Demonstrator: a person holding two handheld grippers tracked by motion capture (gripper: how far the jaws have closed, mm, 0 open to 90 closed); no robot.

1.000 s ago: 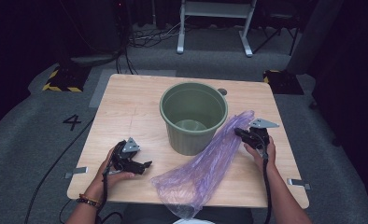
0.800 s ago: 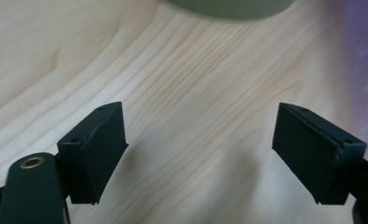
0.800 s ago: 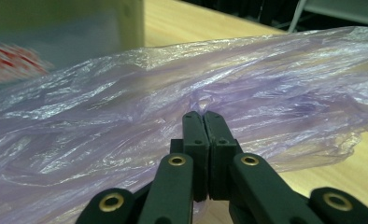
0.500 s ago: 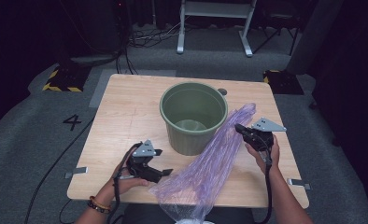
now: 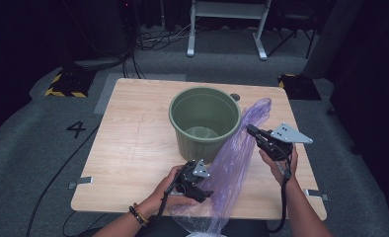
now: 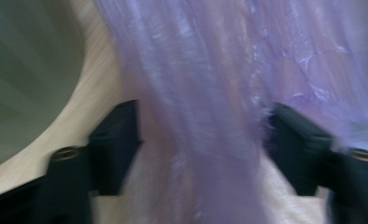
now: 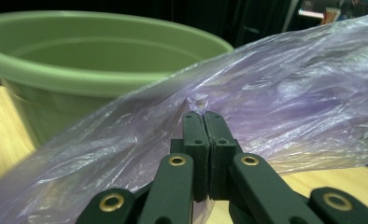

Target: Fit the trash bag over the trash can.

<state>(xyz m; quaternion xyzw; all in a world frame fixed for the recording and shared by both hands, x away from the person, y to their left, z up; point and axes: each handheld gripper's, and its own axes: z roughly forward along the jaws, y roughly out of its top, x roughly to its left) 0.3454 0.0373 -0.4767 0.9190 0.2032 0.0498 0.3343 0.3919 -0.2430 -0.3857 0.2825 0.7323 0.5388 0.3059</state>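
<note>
Purple plastic bag (image 5: 234,158) slung beside the green bucket (image 5: 204,123), right gripper (image 5: 254,132) pinched shut on its upper edge; left gripper (image 5: 206,193) has slid across, jaws just closing around the lower film, not yet gripping—probably readying to spread the mouth.

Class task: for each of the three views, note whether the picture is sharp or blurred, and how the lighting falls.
High view: sharp, table lit, surroundings dark. Left gripper view: smeared blur across the purple bag and bucket. Right gripper view: crisp on the right tool, with glare on the bag.
</note>
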